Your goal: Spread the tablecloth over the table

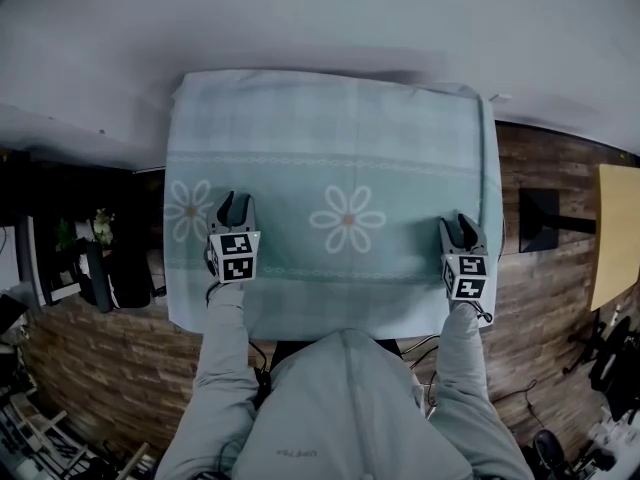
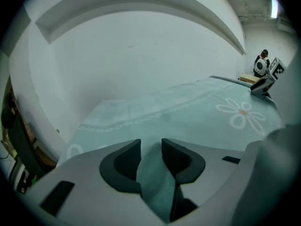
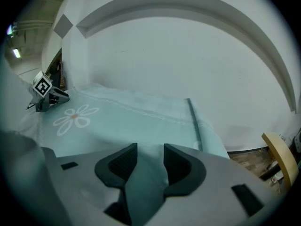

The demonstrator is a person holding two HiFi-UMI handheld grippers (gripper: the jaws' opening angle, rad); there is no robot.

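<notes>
A pale green tablecloth (image 1: 330,148) with white daisy prints lies flat over the table, and its near edge hangs down in front of me. My left gripper (image 1: 236,200) rests on the cloth's near left part, beside a daisy. My right gripper (image 1: 457,218) is at the near right corner. In the left gripper view the left gripper (image 2: 150,147) is shut on a fold of tablecloth (image 2: 188,119) that runs up between its pads. In the right gripper view the right gripper (image 3: 150,152) pinches a similar fold of tablecloth (image 3: 127,121).
A white wall rises just behind the table. The floor (image 1: 545,298) is wood plank. To the right stand a black stand (image 1: 545,218) and a yellowish board (image 1: 620,233). Dark shelves with clutter (image 1: 90,258) are at the left. The cloth's right edge (image 3: 193,121) drops off the table.
</notes>
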